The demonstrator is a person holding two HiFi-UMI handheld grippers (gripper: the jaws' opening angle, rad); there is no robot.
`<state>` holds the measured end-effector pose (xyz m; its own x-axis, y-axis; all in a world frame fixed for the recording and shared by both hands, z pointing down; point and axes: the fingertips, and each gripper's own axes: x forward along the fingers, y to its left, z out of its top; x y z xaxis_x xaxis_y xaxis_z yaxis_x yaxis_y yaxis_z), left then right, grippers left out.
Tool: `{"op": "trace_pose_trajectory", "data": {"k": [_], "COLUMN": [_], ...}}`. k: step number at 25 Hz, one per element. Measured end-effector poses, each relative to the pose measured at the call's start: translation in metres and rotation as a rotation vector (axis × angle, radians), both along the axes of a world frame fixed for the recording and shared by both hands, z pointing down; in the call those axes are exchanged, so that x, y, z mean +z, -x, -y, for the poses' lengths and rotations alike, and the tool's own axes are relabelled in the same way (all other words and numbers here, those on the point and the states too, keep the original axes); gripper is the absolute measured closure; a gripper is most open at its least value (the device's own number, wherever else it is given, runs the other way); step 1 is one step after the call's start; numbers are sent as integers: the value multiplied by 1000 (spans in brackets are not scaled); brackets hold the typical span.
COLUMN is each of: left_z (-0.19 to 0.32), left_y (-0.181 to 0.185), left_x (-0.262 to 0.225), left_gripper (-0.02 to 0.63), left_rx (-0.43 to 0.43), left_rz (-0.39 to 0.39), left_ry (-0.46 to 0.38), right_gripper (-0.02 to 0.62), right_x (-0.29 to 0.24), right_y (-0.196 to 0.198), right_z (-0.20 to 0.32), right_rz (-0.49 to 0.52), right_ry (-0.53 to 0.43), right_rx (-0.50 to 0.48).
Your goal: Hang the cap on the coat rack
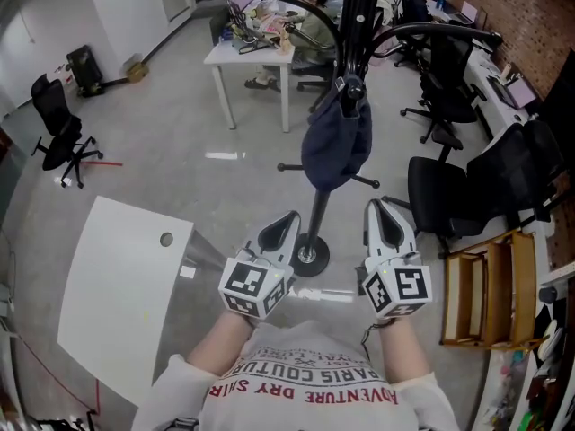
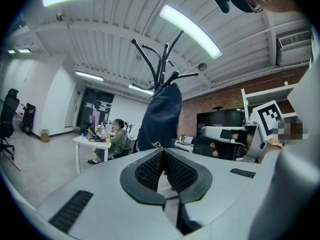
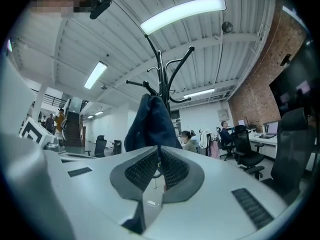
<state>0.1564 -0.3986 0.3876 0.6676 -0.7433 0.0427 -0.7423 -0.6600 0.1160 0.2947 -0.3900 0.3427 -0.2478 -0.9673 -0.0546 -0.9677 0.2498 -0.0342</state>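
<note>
A dark navy cap (image 1: 337,142) hangs from a hook of the black coat rack (image 1: 319,214), which stands on a round base on the grey floor. The cap also shows in the left gripper view (image 2: 161,116) and in the right gripper view (image 3: 150,124), draped below the rack's curved arms. My left gripper (image 1: 286,218) and right gripper (image 1: 382,206) are held side by side in front of the rack's base, both well apart from the cap. The jaws of each one meet at the tips with nothing between them (image 2: 163,151) (image 3: 159,148).
A white table (image 1: 126,285) lies at my lower left. Black office chairs (image 1: 440,187) and a wooden shelf (image 1: 490,285) stand to the right. Farther back is a white desk (image 1: 247,57) with people seated at it. Another black chair (image 1: 58,133) stands far left.
</note>
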Motion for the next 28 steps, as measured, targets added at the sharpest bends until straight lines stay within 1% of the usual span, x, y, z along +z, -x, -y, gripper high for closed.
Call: {"op": "trace_pose_trajectory", "data": {"k": [7,10,16,23,28], "left_z": [-5,-6,-8,-9,-11], "left_y": [-9,-10,-15,-15,-19], "left_x": [4,4,8,6,9], "left_gripper": [600,600,600,600,600], "left_rx": [26,30,40,37,41], "left_rz": [11,8,8,13,17], "left_ry": [-2,1,6,6,12], "right_gripper": [580,580,580,581,580], "right_x": [36,44,49,51,50], "right_y": [1,5,6,6,0], "right_z": [-16,-21,-20,-22,-25], "right_rz": [15,5,-33,-29,-45], "right_ry": [47,65,74,87,70], "right_rx": [-3,-1,2,-1,27]}}
